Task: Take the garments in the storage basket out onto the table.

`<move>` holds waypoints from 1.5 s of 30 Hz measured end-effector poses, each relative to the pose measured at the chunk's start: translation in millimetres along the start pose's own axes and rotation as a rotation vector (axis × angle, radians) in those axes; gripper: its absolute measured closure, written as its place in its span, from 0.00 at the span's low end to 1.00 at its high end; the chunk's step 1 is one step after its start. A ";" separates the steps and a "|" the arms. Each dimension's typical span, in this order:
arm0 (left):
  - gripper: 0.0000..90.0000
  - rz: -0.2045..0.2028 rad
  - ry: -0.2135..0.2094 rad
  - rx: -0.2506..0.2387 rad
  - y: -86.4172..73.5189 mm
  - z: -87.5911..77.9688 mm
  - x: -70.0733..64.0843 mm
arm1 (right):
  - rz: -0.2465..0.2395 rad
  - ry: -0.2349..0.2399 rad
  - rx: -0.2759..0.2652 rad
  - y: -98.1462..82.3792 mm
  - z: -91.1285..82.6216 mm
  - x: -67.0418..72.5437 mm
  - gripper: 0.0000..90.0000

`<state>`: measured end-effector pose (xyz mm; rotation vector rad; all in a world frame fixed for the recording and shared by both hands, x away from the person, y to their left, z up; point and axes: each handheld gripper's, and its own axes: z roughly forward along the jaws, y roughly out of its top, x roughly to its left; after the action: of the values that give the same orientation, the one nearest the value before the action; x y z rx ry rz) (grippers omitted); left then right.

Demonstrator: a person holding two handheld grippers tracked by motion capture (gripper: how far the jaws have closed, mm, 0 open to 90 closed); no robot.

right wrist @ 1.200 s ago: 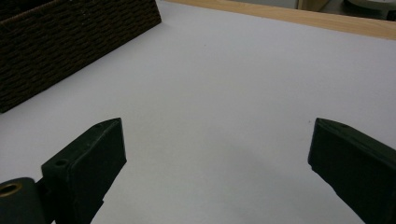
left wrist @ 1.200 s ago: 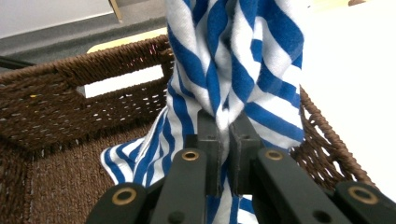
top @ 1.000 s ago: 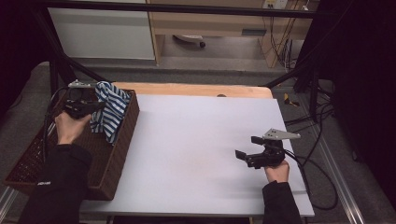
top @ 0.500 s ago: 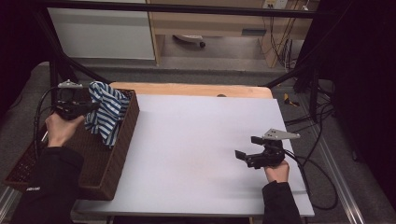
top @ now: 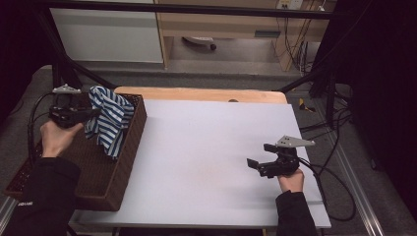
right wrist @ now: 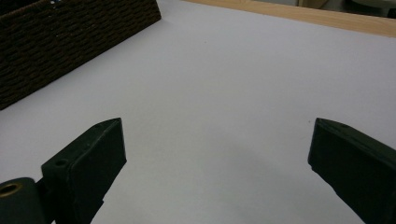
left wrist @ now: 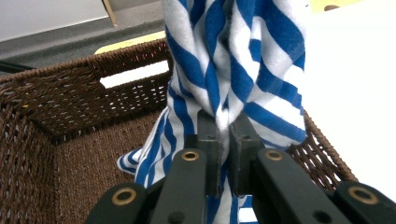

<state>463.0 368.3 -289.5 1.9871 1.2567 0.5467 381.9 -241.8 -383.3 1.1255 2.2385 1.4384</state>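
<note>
- left gripper jaws pinch a fold of striped cloth; rest hangs below them into wicker basket, likely for lifting clear
- right gripper jaws wide apart, bare table between them, probably waiting to receive

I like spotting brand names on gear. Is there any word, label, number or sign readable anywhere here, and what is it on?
None can be read.
Left sleeve: a small pale mark near the cuff, too small and blurred to read.
Striped towel, wicker basket, both tongs and the white table: no writing visible.
</note>
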 end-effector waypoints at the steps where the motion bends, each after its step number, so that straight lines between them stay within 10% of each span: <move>1: 0.95 0.000 -0.002 0.001 -0.1 -1.1 0.1 | 0.000 0.000 0.000 0.0 0.0 0.0 0.05; 45: 0.95 0.065 -0.039 -0.005 5.8 -47.7 -17.0 | -0.004 -0.001 -0.001 0.4 -1.2 0.6 0.05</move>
<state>427.0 367.8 -253.4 2.0312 1.1692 0.5389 381.0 -242.1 -382.2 1.1211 2.2376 1.4372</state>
